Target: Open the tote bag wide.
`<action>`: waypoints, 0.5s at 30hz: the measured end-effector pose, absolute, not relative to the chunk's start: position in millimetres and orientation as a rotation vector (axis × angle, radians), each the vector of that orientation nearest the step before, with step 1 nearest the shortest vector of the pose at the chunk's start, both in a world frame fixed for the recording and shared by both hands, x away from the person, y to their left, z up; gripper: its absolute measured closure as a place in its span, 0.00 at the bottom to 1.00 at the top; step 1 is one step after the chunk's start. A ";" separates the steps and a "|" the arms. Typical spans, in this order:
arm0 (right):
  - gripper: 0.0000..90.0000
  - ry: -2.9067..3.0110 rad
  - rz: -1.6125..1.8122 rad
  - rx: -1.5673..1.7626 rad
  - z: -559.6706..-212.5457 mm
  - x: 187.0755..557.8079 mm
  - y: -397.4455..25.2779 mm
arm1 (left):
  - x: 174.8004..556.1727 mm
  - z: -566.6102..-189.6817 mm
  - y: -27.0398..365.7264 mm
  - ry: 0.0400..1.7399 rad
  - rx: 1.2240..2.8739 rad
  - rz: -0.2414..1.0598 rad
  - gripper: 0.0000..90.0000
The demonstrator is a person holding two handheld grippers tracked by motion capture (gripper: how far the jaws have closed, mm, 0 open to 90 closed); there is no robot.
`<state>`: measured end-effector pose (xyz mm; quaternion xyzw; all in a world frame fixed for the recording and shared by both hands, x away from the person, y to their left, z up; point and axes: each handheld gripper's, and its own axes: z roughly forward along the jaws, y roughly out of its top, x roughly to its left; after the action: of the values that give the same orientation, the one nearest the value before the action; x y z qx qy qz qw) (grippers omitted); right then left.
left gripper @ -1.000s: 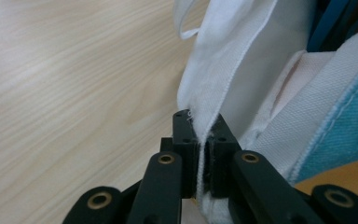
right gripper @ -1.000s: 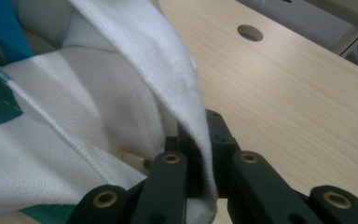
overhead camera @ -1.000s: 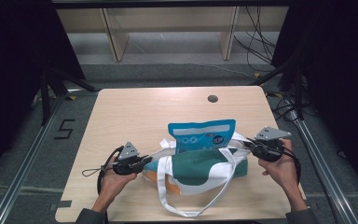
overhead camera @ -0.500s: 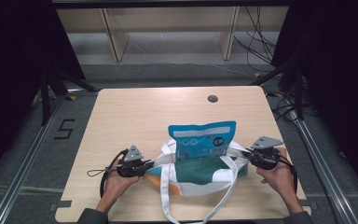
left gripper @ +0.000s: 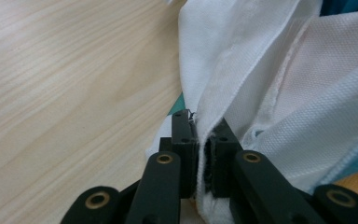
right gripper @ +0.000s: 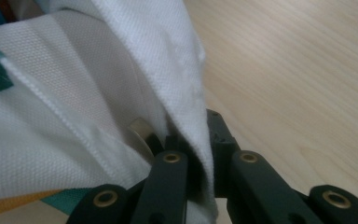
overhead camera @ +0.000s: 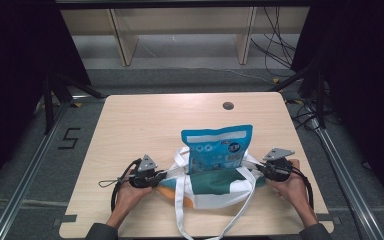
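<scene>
Wooden table (overhead camera: 145, 120) bears a tote bag (overhead camera: 215, 187); left gripper (overhead camera: 166, 175) and right gripper (overhead camera: 256, 169) each clench its rim beside the pouch (overhead camera: 217, 147); pull evenly.

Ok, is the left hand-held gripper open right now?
No: in the left gripper view the left hand-held gripper has its jaws pressed together on a fold of the white bag fabric.

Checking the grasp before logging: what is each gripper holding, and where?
Both hold the tote bag by its white rim: left gripper at one end, right gripper at the other.
</scene>
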<state>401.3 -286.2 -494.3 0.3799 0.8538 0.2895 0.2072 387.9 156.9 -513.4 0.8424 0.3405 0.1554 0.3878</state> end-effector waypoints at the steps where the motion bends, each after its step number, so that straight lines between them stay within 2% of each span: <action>1: 0.97 2.369 0.813 1.059 -494.8 403.5 -285.9 | 390.8 -513.5 157.0 0.861 2.151 0.409 0.93; 12: 0.97 2.309 0.814 1.052 -499.8 426.3 -276.7 | 414.0 -514.4 163.6 0.922 2.114 0.420 0.88; 14: 0.96 2.312 0.808 1.036 -498.9 427.9 -276.3 | 412.6 -512.1 163.4 0.918 2.111 0.456 0.84; 15: 0.96 2.312 0.808 1.036 -498.9 427.9 -276.3 | 412.6 -512.1 163.4 0.918 2.111 0.456 0.78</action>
<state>427.9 -276.3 -498.9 0.3782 0.8443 0.2951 0.2389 412.6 163.4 -512.1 0.8296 0.3605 0.1791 0.3870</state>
